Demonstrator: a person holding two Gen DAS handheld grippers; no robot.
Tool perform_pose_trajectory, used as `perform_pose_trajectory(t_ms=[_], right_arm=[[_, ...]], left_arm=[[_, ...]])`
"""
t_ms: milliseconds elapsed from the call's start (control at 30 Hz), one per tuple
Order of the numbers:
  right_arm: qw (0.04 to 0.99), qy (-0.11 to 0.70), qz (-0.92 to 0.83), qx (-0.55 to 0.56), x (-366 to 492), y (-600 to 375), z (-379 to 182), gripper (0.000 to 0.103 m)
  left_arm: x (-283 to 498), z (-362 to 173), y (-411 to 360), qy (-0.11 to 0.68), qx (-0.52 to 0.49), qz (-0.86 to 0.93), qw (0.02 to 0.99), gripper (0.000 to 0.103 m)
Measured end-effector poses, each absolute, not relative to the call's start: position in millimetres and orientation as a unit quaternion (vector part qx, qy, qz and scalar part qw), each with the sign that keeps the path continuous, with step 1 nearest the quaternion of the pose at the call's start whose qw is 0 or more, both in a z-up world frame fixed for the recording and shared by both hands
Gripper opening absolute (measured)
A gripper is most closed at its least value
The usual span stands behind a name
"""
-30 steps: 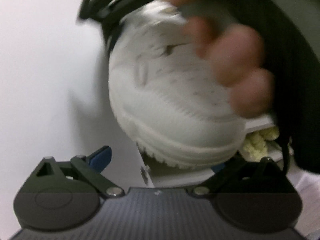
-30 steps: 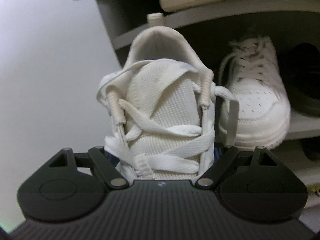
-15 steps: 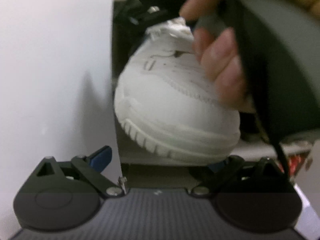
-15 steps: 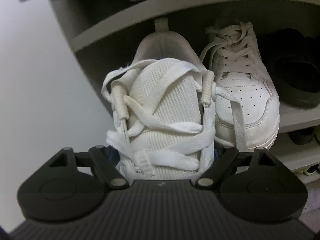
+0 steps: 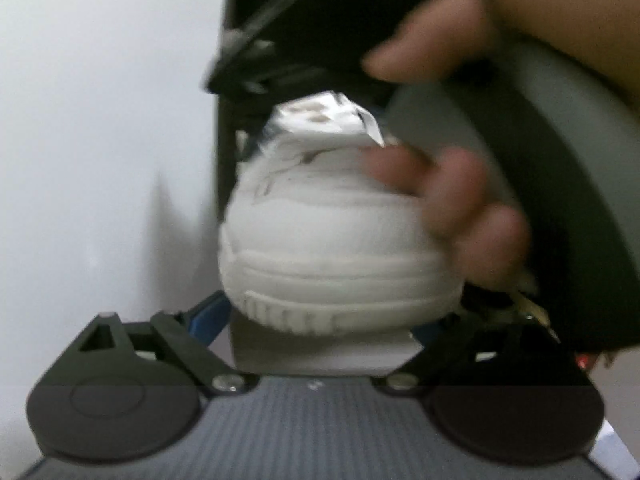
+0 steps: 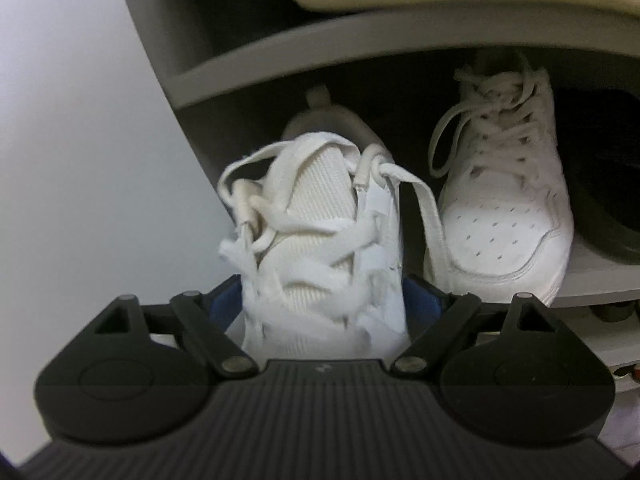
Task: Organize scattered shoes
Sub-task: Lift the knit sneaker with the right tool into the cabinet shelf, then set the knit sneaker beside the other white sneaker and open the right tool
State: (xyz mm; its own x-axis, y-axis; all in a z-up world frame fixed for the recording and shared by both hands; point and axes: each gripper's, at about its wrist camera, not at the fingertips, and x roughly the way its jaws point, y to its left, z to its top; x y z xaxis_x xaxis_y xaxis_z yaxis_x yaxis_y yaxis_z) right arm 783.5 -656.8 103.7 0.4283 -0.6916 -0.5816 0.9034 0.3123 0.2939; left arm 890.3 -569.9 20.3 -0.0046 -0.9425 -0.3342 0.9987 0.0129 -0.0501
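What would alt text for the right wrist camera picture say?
A white mesh sneaker sits between the opening jaws of the right hand-held gripper, at a grey shoe shelf beside a white leather sneaker.

The left gripper point(image 5: 328, 320) tilts slightly downward, its jaws closing. The right gripper point(image 6: 322, 300) points more steeply down, jaws opening; a hand point(image 5: 460, 184) grips its body.

No legible txt, labels or brands on anything.
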Motion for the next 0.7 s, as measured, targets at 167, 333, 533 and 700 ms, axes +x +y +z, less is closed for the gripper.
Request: perform_pose_trajectory(t_ms=[167, 333, 533, 700], right_arm=[[0.803, 0.193, -0.51, 0.24, 784.4, -626.9, 106.7, 0.088], [0.805, 0.18, -0.525, 0.209, 776.1, -622.2, 115.9, 0.088], [0.817, 0.157, -0.504, 0.233, 749.2, -604.8, 131.3, 0.088], [0.825, 0.144, -0.481, 0.26, 735.5, -616.8, 125.9, 0.088]], left_arm=[[903.7, 19.1, -583.0, 0.202, 0.084, -0.705, 0.675, 0.094], [890.3, 21.6, -581.9, 0.143, 0.111, -0.694, 0.697, 0.093], [904.3, 15.2, -589.3, 0.182, 0.09, -0.707, 0.678, 0.088], [905.6, 11.5, -587.3, 0.165, 0.095, -0.703, 0.685, 0.078]])
